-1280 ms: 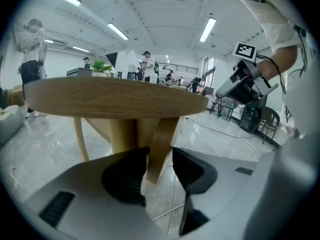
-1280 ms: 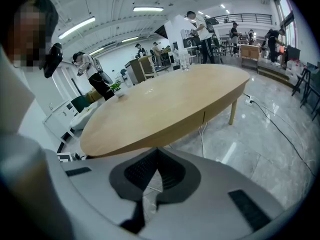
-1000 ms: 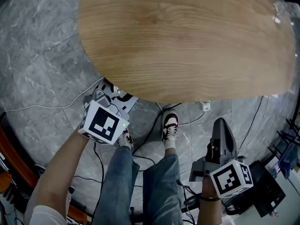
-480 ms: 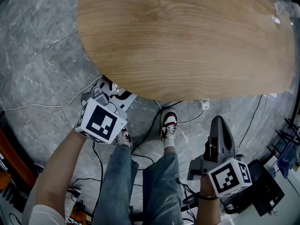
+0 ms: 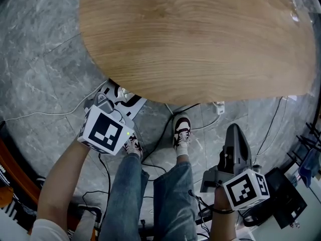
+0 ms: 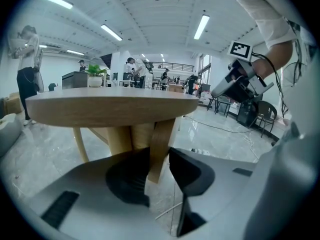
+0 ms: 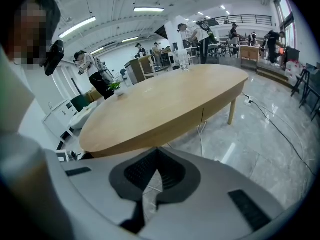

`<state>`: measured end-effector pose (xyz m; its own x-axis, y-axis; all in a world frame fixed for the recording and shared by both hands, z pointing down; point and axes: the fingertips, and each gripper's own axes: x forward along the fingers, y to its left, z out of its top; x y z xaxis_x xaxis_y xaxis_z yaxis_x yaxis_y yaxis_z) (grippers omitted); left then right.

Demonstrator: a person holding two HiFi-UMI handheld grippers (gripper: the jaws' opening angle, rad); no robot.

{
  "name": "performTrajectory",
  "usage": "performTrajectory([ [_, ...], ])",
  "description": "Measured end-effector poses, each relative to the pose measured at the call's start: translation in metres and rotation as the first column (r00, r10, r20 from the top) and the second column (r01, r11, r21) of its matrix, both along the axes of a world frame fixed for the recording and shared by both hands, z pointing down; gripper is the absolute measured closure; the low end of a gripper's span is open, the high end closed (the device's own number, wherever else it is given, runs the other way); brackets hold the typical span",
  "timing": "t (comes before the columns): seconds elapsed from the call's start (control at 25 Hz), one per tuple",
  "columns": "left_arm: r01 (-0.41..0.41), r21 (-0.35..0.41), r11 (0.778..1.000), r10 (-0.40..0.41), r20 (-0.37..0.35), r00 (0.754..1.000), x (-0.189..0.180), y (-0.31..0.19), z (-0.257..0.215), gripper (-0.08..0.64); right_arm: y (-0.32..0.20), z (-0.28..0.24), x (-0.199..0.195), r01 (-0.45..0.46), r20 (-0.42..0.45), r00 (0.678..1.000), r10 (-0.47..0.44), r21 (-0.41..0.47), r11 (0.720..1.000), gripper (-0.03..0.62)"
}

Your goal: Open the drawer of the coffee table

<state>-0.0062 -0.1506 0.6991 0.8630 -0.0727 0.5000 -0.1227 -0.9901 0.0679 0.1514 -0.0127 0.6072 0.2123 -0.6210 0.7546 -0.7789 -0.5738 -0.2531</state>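
The oval wooden coffee table (image 5: 200, 39) fills the upper head view. In the right gripper view a vertical seam (image 7: 202, 115) crosses its side rail, and the rail lies flush with nothing pulled out. My left gripper (image 5: 116, 97) is low at the table's near left edge. Its jaws (image 6: 159, 156) stand a little apart and hold nothing, and a table leg (image 6: 160, 134) shows through the gap from farther off. My right gripper (image 5: 234, 132) hangs over the floor, short of the table's near right edge. Its tips (image 7: 157, 153) meet with nothing between them.
The person's legs and shoes (image 5: 181, 132) stand between the grippers. Cables (image 5: 50, 114) and a power plug (image 5: 218, 112) lie on the grey marble floor. Black equipment (image 5: 283, 200) sits at the lower right. People and chairs (image 6: 267, 119) are far off in the hall.
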Motion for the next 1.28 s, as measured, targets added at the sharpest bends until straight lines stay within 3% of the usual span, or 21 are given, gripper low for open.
performTrajectory([
  [0.8, -0.041, -0.006, 0.999, 0.041, 0.018, 0.999, -0.003, 0.002, -0.004, 0.456, 0.004, 0.004, 0.006, -0.006, 0.009, 1.000, 0.006, 0.001, 1.000, 0.592],
  [1.12, -0.121, 0.028, 0.992, 0.120, 0.025, 0.992, -0.004, 0.011, 0.000, 0.471, -0.007, 0.000, 0.001, 0.009, 0.015, 1.000, -0.009, 0.010, 1.000, 0.592],
  [1.28, -0.105, 0.028, 0.994, 0.104, 0.019, 0.994, -0.004, 0.010, 0.000, 0.469, -0.011, -0.003, 0.002, 0.021, 0.002, 1.000, -0.021, 0.011, 1.000, 0.592],
])
